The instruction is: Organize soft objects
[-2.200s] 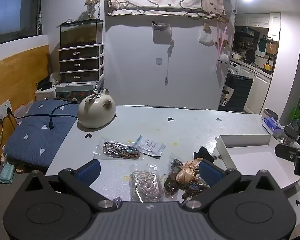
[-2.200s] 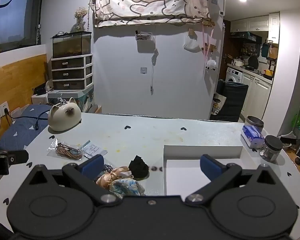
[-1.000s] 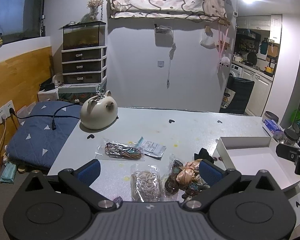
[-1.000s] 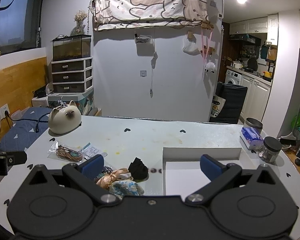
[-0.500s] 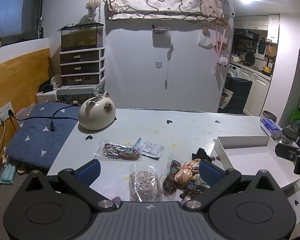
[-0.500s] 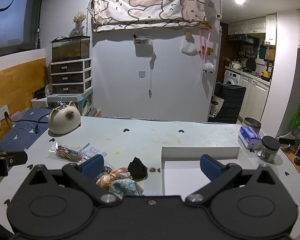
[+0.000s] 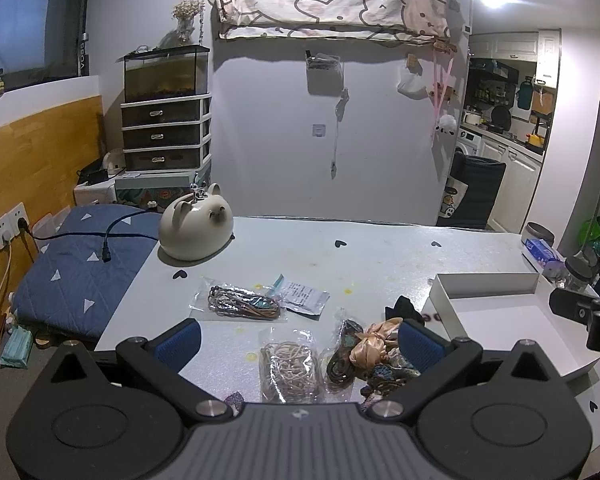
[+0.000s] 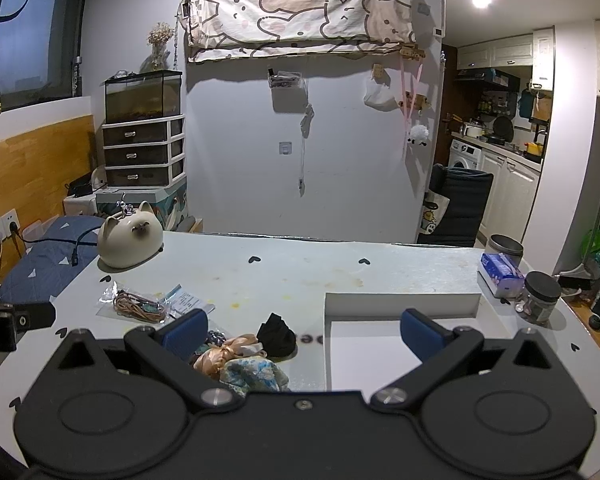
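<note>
A heap of soft hair ties lies near the table's front: a peach satin scrunchie [image 7: 370, 346] [image 8: 224, 354], a blue floral scrunchie [image 8: 254, 374] and a black one [image 7: 404, 308] [image 8: 276, 334]. Clear bags of hair bands [image 7: 288, 364] and of cords [image 7: 240, 306] [image 8: 138, 306] lie to their left. An empty white tray [image 7: 496, 320] [image 8: 364, 344] stands to the right of the heap. My left gripper [image 7: 298, 338] is open above the bags. My right gripper [image 8: 304, 328] is open, spanning the heap and the tray's left wall. Neither holds anything.
A cream cat-shaped pot [image 7: 196, 226] [image 8: 130, 240] sits at the far left of the table. A paper packet [image 7: 304, 298] lies by the cord bag. A tissue pack [image 8: 500, 274], a dark tin [image 8: 504, 244] and a glass jar [image 8: 538, 296] stand at the right edge.
Both grippers drifted only slightly; the views shift a little. Nothing on the table moved and both jaws stayed open.
</note>
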`<act>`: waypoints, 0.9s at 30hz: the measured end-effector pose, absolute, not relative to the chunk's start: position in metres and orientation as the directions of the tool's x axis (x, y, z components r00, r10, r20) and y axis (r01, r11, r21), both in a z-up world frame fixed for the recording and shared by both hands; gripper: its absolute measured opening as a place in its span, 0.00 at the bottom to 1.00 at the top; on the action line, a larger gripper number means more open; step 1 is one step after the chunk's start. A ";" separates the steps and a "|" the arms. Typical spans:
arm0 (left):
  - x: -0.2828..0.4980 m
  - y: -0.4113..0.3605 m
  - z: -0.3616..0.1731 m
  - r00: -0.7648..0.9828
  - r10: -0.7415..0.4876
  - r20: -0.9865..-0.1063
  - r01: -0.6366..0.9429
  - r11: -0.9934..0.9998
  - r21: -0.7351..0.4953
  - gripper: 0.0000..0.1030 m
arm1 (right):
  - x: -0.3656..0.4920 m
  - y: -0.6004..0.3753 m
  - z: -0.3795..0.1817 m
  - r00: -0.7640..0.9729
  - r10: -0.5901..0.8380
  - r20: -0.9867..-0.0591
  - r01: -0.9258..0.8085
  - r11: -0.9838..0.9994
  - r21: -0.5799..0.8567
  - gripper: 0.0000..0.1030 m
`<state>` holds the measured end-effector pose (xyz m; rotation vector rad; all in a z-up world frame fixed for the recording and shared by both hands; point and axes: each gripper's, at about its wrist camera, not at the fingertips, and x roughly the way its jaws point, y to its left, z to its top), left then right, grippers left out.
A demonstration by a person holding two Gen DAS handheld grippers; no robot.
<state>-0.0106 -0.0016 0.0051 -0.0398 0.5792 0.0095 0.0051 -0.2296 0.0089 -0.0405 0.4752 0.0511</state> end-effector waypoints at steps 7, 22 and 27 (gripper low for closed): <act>-0.011 -0.002 0.005 0.837 -0.003 -0.547 -0.019 0.999 -0.034 1.00 | 0.004 -0.229 0.009 0.888 0.041 -0.459 -0.060 0.998 -0.026 1.00; -0.011 -0.001 0.004 0.837 -0.003 -0.547 -0.019 0.999 -0.035 1.00 | 0.005 -0.228 0.007 0.887 0.041 -0.460 -0.060 0.998 -0.027 1.00; -0.011 -0.001 0.004 0.837 -0.003 -0.547 -0.019 0.999 -0.035 1.00 | 0.005 -0.228 0.008 0.886 0.042 -0.461 -0.061 0.998 -0.026 1.00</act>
